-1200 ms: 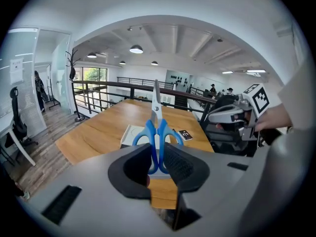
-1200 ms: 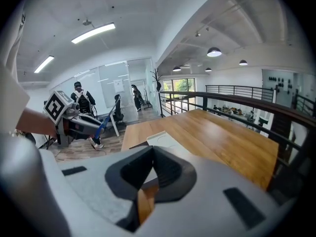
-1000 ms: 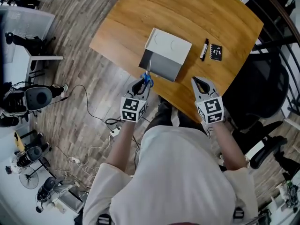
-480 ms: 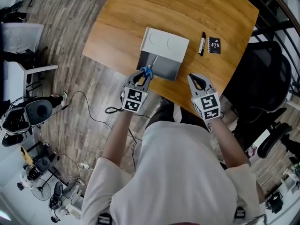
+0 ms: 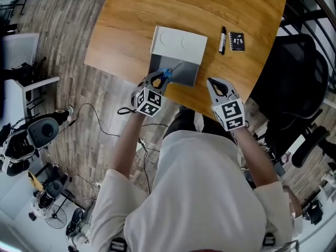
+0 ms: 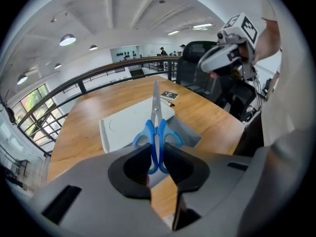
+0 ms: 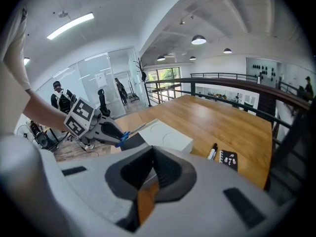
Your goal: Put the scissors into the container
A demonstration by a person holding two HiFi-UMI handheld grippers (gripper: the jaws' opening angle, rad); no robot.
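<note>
Head view, left gripper (image 5: pixel 157 81): your jaws are clamped on the blue handles of the scissors (image 5: pixel 169 73); the blades are closed, with their tips over the grey opening of the container (image 5: pixel 178 42); the container stands near the table's (image 5: pixel 126 14) close edge.
Head view, right gripper (image 5: pixel 219 86): just beside the container, above the table edge; it carries nothing.
Left gripper view: the scissors' handles sit pinched between the pads; the blades point over the container's white face.
Right gripper view: your jaw tips meet with nothing between them; a marker (image 7: pixel 213 152) and a black card (image 7: pixel 228 159) lie side by side past the container.
</note>
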